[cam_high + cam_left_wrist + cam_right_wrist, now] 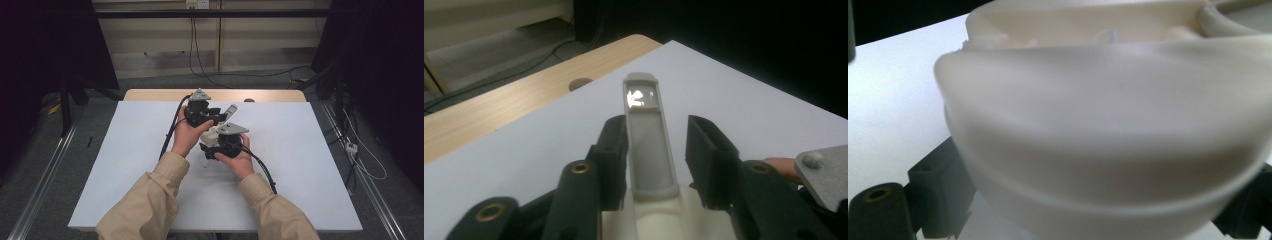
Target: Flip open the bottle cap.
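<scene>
Mid-table, over the white sheet (150,150), both hands work on one cream plastic device (214,134) with a grey hinged arm (647,135) sticking up and away from it.

Right gripper (218,148) clamps the device's rounded body: in the right gripper view the cream shell (1108,130) sits between the black jaws, touching on both sides. Reads as a firm hold that anchors the base.

Left gripper (216,117) is at the grey arm. Jaws stand partly open around it; left jaw is against or just beside the arm's edge, right jaw clearly apart with a gap showing. No grip on it at this instant.

Step, as I judge it: base held steady while the left gripper lets go of, or re-seats on, the arm. Can't tell which from these views.

Next move likely needs: left jaws centred on the arm before closing, pinch on the long flat sides, right hand keeping the base put so the hinge takes the load and not the shell.

Materials:
- Body: smooth matte cream plastic, bulbous, stepped lip round the lower edge. Slippery-looking curve, so the grip depends on the lip.
- Arm: grey, long, flat, raised rim, rounded tip with a glossy patch catching light.
- Sheet: plain matte white on a pale wood table (165,95).
</scene>
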